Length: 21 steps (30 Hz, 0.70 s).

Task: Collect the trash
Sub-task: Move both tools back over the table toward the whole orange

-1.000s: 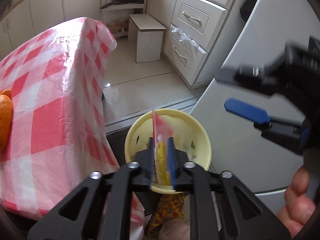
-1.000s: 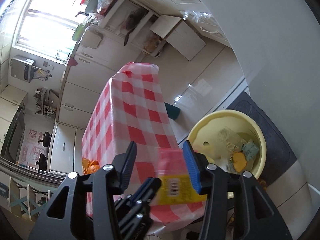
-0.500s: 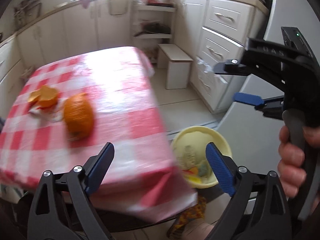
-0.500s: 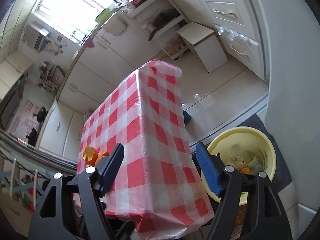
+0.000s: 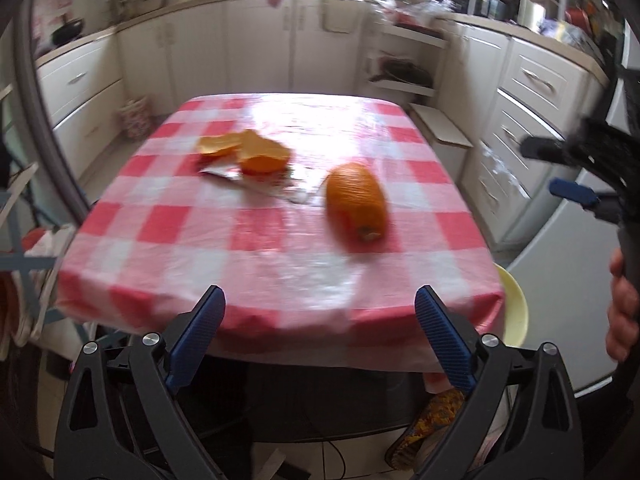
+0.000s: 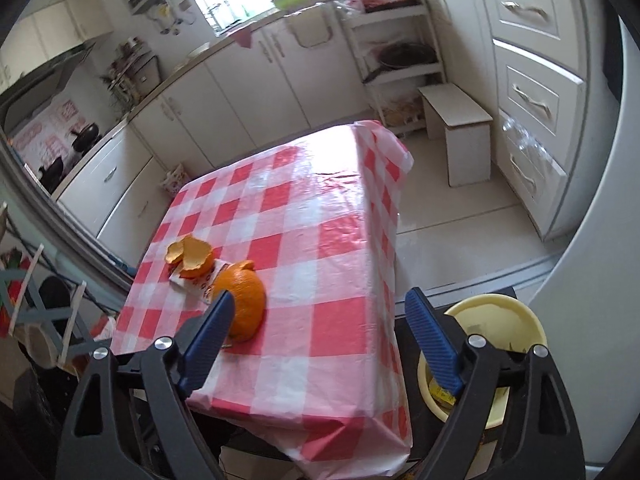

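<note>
We hold both grippers above the near edge of a table [image 5: 276,248] draped in a red-and-white checked cloth, in a kitchen lined with pale cabinets. Our left gripper [image 5: 320,332] has its blue-padded jaws spread wide and opening, nothing between them; our right gripper [image 6: 320,340] is likewise apart and opening, with nothing in its grip, and it also shows at the right edge of the left wrist view, a hand [image 5: 622,312] wrapped round its handle. On the cloth lie the leftovers: a large domed piece of orange peel [image 5: 356,204] nearest us, curled peel scraps [image 5: 248,152] farther back, and a crumpled white wrapper [image 5: 264,188] lying partly under those scraps. From the right wrist view the domed peel sits just behind the gripper's left finger. The yellow bin [image 6: 516,324] stands on the floor beside the table's right corner, with some refuse visible inside, partly hidden by the right finger.
</note>
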Available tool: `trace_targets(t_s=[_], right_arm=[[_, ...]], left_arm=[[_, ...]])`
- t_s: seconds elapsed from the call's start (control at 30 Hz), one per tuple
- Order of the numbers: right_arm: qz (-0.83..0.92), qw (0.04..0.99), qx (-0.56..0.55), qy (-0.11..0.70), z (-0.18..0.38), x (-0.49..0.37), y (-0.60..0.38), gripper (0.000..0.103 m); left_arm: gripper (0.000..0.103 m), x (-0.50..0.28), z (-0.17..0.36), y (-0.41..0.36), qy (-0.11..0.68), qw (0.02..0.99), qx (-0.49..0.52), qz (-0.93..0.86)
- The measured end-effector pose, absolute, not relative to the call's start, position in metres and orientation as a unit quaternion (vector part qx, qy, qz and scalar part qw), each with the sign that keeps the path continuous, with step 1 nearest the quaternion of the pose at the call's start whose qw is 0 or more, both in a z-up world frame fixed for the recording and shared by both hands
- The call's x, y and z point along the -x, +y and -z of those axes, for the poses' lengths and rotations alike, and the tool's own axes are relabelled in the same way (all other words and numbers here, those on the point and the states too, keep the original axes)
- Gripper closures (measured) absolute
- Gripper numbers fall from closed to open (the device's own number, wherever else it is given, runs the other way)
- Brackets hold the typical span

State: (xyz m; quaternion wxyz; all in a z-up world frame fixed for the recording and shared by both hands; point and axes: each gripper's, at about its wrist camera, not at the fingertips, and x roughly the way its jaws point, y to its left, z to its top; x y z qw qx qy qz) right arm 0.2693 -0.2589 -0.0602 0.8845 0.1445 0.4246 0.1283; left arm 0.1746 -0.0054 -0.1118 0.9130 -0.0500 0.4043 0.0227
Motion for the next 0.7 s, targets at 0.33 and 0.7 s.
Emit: trace_targets(t_s=[0.33,0.7], right_arm=[[-0.134,0.892,-0.112,0.416,0.062,-0.242,-0.212,0.015],[-0.116,0.89,-0.113,0.426,0.079,-0.24,-0.178,0.015]], left_arm=[[0.008,-0.16,0.115,0.051,0.384,0.915,0.09,-0.078],[0.008,-0.155,0.139,0.088,0.389,0.907,0.112,-0.119]])
